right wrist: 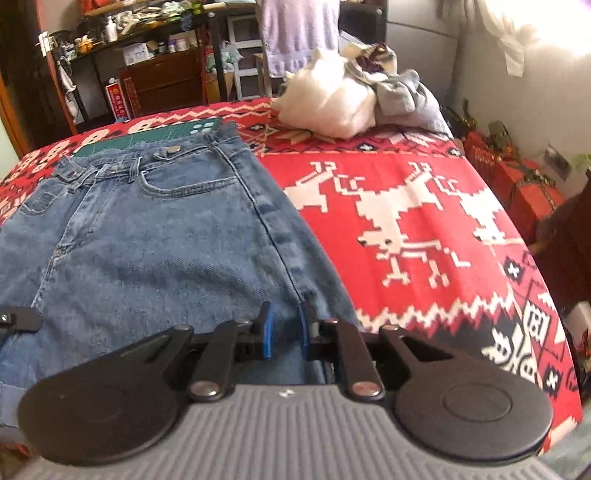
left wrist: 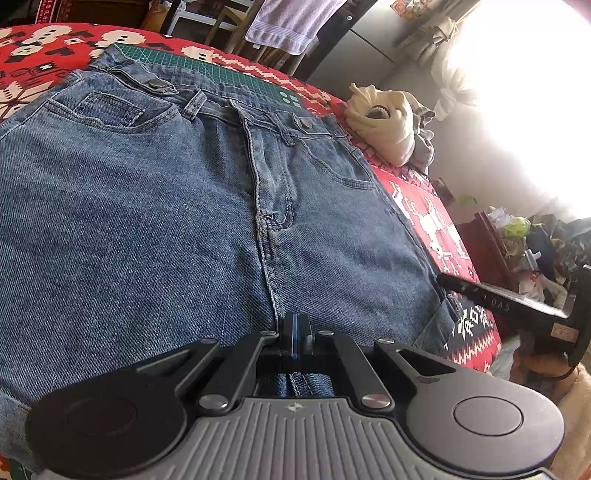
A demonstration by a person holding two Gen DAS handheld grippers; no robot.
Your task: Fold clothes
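Note:
Blue denim jeans (left wrist: 147, 221) lie flat, front up, on a red patterned blanket (left wrist: 436, 221), waistband at the far side. My left gripper (left wrist: 295, 332) is shut at the near end of the crotch seam, and a fold of denim runs back between its fingers. In the right wrist view the jeans (right wrist: 147, 240) fill the left half. My right gripper (right wrist: 286, 332) stands slightly open at their right side seam, a blue pad on either side of the denim edge. The right gripper (left wrist: 517, 306) also shows as a black body at the jeans' right edge.
A green cutting mat (right wrist: 147, 138) peeks out under the waistband. A heap of cream and grey clothes (right wrist: 332, 103) sits at the far right of the blanket (right wrist: 406, 184). Shelves, drawers and a hanging towel (right wrist: 295, 33) stand beyond the bed.

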